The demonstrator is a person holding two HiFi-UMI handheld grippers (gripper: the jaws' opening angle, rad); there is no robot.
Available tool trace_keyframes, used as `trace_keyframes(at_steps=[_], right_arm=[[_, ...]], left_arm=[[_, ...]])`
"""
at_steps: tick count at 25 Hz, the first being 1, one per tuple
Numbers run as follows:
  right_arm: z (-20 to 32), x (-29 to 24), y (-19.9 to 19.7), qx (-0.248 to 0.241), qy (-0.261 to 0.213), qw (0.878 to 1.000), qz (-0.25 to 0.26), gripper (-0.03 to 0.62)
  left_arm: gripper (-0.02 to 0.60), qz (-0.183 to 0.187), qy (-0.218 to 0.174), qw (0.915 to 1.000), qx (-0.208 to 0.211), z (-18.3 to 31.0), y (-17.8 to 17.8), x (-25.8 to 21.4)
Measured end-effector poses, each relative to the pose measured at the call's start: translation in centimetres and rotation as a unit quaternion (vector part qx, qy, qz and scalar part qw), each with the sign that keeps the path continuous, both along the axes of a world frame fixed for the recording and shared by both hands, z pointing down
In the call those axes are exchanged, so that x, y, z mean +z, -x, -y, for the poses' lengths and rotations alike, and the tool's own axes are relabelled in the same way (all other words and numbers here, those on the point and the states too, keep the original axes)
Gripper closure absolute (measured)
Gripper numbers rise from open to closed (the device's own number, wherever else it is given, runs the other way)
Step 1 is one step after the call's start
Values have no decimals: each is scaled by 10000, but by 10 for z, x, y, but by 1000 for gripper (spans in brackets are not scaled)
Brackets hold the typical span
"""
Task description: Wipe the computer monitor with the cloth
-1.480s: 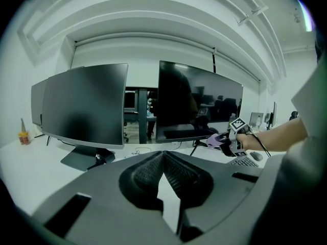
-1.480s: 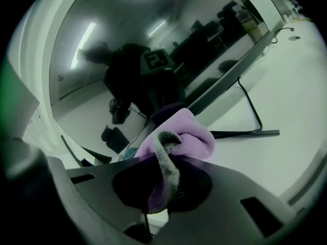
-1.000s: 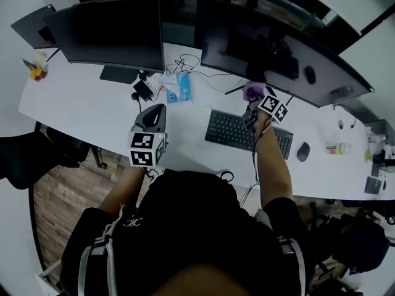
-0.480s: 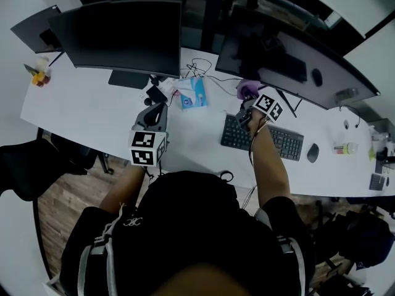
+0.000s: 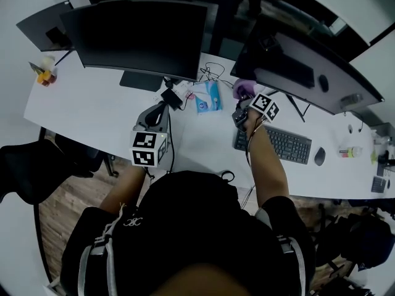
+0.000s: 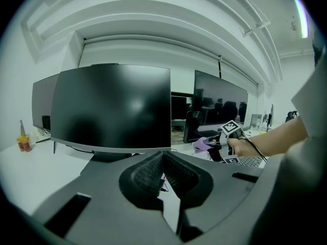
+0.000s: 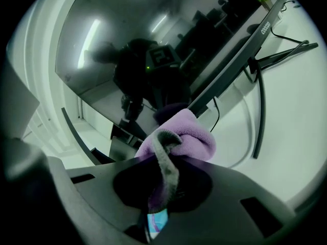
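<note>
Two dark monitors stand on the white desk: one at the left (image 5: pixel 139 32) and a wide curved one at the right (image 5: pixel 308 60). My right gripper (image 5: pixel 242 102) is shut on a purple cloth (image 5: pixel 243 89), held just below the right monitor's lower left corner. In the right gripper view the purple cloth (image 7: pixel 180 136) bulges out of the jaws close to the right monitor's screen (image 7: pixel 153 40), which reflects the gripper. My left gripper (image 5: pixel 155 113) hangs over the desk in front of the left monitor's stand, shut and holding nothing; the left monitor (image 6: pixel 112 111) fills its view.
A keyboard (image 5: pixel 281 143) and a mouse (image 5: pixel 319 156) lie on the desk (image 5: pixel 80 103) at the right. A blue packet (image 5: pixel 208 97), a black adapter (image 5: pixel 170 97) and cables lie between the monitors. A small bottle (image 5: pixel 43 74) stands far left. A dark chair (image 5: pixel 31 165) is at the desk's left front.
The head view has shifted so the desk slides right. My right gripper with the cloth has moved left along the lower edge of the right monitor. The left gripper has hardly moved.
</note>
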State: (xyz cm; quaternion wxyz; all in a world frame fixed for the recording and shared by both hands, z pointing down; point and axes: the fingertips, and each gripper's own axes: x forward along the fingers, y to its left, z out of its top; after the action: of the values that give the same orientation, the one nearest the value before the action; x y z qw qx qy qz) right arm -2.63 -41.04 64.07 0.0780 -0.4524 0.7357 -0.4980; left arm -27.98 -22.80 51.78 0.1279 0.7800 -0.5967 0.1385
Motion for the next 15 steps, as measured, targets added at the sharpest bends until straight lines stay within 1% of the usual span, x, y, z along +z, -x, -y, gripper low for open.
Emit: trace_keyframes(at_steps=[3,6,8,12,15], right_arm=[[-1,-1,23,-156,-52,9998,-128,539],[-1,-2,42,-316,-116,9988,-365,539],[-1,-4,53,-342,-158,9983,-449,539],[0,-15,76,-331,-267,9989,-217,539],[1,-32,89,-411,-545,9975,-208,539]], left_arm=[[568,-15,-5,10000,-23,-2,13,0],[568,-29,0,10000,-48,-5,24,1],[568,-40,-7,10000,-84,-7,31,2],[568,-72,-10,9998,-184,-11,45,4],[568,-95,-28,9997,-219,-13,50,4]])
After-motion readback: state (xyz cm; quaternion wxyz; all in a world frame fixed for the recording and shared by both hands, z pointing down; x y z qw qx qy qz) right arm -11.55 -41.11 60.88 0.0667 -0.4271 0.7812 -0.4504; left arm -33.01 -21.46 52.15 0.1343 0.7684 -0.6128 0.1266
